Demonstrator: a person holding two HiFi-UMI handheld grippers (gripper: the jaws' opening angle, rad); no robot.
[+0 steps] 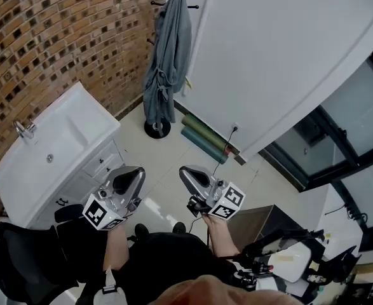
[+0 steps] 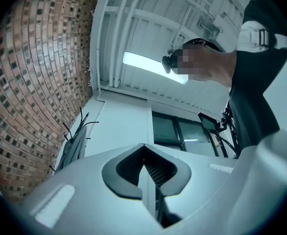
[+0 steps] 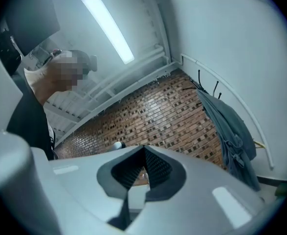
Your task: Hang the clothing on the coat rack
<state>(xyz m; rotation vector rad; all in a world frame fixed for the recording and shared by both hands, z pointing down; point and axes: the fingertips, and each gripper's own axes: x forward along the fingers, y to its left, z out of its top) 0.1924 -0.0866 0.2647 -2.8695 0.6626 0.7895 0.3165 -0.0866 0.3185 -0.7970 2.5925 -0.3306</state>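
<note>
A grey-blue garment [image 1: 167, 62] hangs on the black coat rack [image 1: 157, 129] in the corner between the brick wall and the white wall. It also shows far left in the left gripper view as the garment [image 2: 74, 151] and at the right in the right gripper view as the garment [image 3: 233, 136]. My left gripper [image 1: 135, 173] and right gripper [image 1: 185, 172] are held low near my body, well away from the rack. Both are shut with nothing between the jaws, pointing upward.
A white washbasin cabinet [image 1: 53, 151] with a tap [image 1: 25, 129] stands against the brick wall at left. Two green rolls [image 1: 205, 138] lie along the white wall's foot. Dark windows [image 1: 326, 145] are at right. A black chair [image 1: 27, 259] is at my lower left.
</note>
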